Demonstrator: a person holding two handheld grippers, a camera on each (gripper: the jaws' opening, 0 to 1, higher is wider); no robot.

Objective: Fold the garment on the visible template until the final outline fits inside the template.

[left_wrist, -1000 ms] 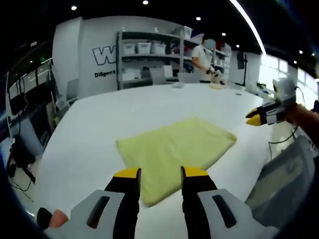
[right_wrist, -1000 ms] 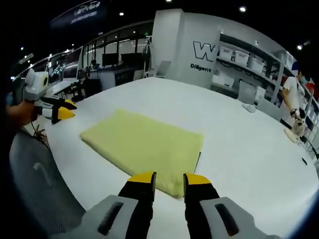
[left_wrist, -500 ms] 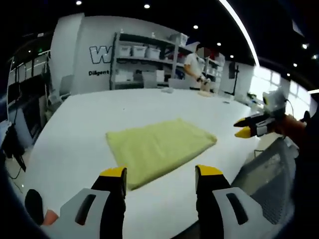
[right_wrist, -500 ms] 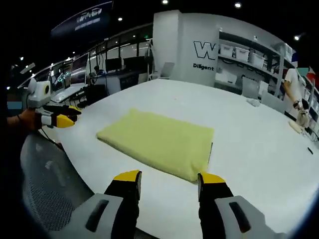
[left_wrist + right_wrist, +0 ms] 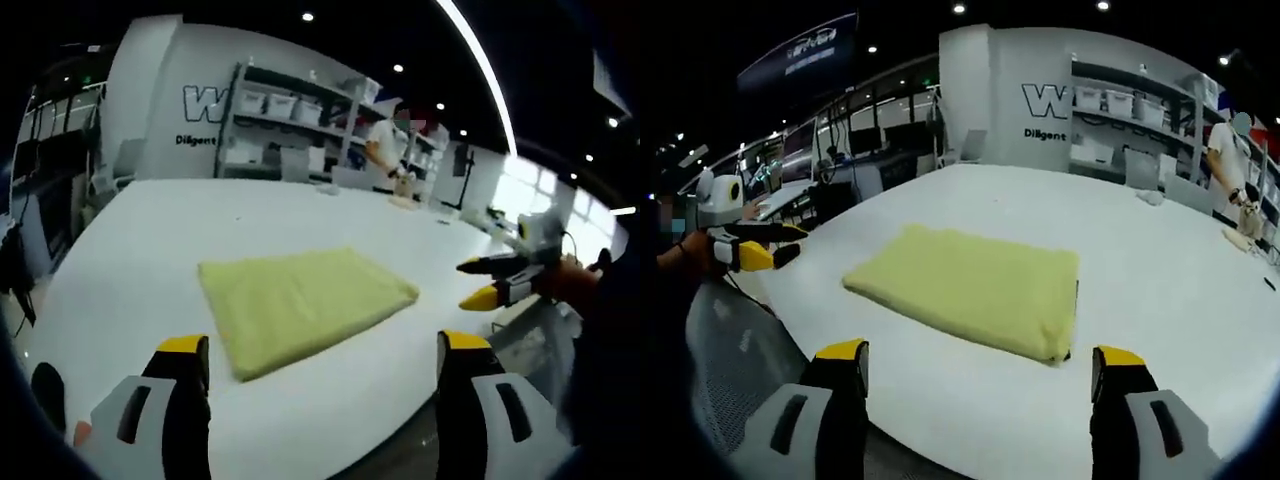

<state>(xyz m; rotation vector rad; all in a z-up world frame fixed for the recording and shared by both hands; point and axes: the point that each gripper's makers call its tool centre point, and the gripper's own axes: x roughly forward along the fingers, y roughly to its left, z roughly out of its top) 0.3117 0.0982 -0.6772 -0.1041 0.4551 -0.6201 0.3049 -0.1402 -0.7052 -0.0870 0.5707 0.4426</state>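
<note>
A pale yellow garment (image 5: 300, 305) lies folded into a flat rectangle on the white table (image 5: 150, 260); in the right gripper view the garment (image 5: 975, 287) shows a thin dark edge of the template (image 5: 1075, 300) along its right side. My left gripper (image 5: 325, 350) stands open, held back off the table's near edge, nothing between its jaws. My right gripper (image 5: 980, 357) is also open and empty, off the near edge. The right gripper (image 5: 485, 282) shows at the right of the left gripper view, the left gripper (image 5: 755, 247) at the left of the right gripper view.
A grey mesh chair (image 5: 725, 370) stands by the table's near edge. Shelves with white bins (image 5: 290, 120) line the far wall, and a person (image 5: 385, 150) stands at the table's far end. Small items (image 5: 1240, 240) lie near that far end.
Both grippers have opened wide and drawn back from the garment toward the table's near edge. The garment lies as before.
</note>
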